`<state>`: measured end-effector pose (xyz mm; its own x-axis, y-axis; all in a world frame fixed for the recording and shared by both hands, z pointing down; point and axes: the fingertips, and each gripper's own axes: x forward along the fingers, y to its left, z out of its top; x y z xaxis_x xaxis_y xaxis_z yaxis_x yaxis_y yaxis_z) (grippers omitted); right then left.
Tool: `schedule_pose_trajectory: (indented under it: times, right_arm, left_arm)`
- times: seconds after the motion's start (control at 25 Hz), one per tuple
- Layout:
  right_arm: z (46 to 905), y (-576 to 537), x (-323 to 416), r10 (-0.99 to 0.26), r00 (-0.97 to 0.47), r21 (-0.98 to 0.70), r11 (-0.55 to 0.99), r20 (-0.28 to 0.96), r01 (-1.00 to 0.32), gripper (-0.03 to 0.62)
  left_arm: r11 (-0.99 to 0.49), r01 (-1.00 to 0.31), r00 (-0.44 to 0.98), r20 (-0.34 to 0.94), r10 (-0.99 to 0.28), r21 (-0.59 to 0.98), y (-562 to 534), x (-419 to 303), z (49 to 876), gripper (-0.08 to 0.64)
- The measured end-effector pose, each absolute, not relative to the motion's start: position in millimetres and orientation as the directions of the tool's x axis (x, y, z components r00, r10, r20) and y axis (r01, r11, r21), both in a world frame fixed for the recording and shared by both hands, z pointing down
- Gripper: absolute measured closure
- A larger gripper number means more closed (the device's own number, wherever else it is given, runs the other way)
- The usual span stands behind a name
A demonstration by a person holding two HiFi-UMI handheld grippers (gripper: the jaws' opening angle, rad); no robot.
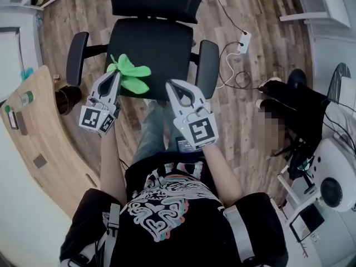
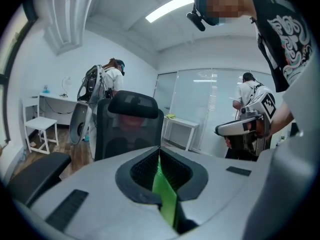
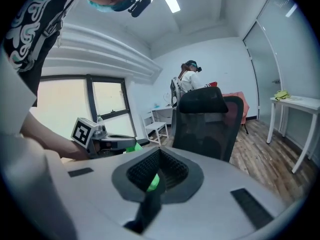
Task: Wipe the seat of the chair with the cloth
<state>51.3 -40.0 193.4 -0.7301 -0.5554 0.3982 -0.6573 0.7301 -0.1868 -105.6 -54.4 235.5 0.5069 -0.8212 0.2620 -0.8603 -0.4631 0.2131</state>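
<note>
Head view: my left tongs (image 1: 114,74) pinch the crumpled green cloth (image 1: 132,75) at the front-left edge of the seat (image 1: 161,46). Bare black seat lies open rightward between the armrests (image 1: 207,65). My right tongs (image 1: 171,86) are pressed together, empty.

Bunched green cloth (image 1: 131,74) over blk seat (image 1: 161,49)

Head view: the chair's backrest (image 1: 156,1) is cut off by the top edge. The near end of the cloth (image 1: 133,74) is hidden under the left gripper (image 1: 115,75). The seat (image 1: 150,43) front edge is partly covered.

Left gripper view: I see only a thin strip of cloth; the seat is hidden.

Right gripper (image 3: 160,154) view: there is a green speck (image 3: 154,182) low between the closed jaws. I can't tell if it's pinched cloth.

Items on the wooden desk (image 1: 39,132) are too small to name.
</note>
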Motion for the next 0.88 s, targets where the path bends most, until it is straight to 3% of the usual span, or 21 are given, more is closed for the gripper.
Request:
schedule_pose_trajectory:
  times: [0.88]
  right_arm:
    - [365,-69,3,-0.585,-0.554,-0.116,0.619,0.592,-0.777,0.592]
  left_arm:
    - [-0.514,-0.825,0.563,0.418,-0.713,0.236,-55,-143,402,0.552]
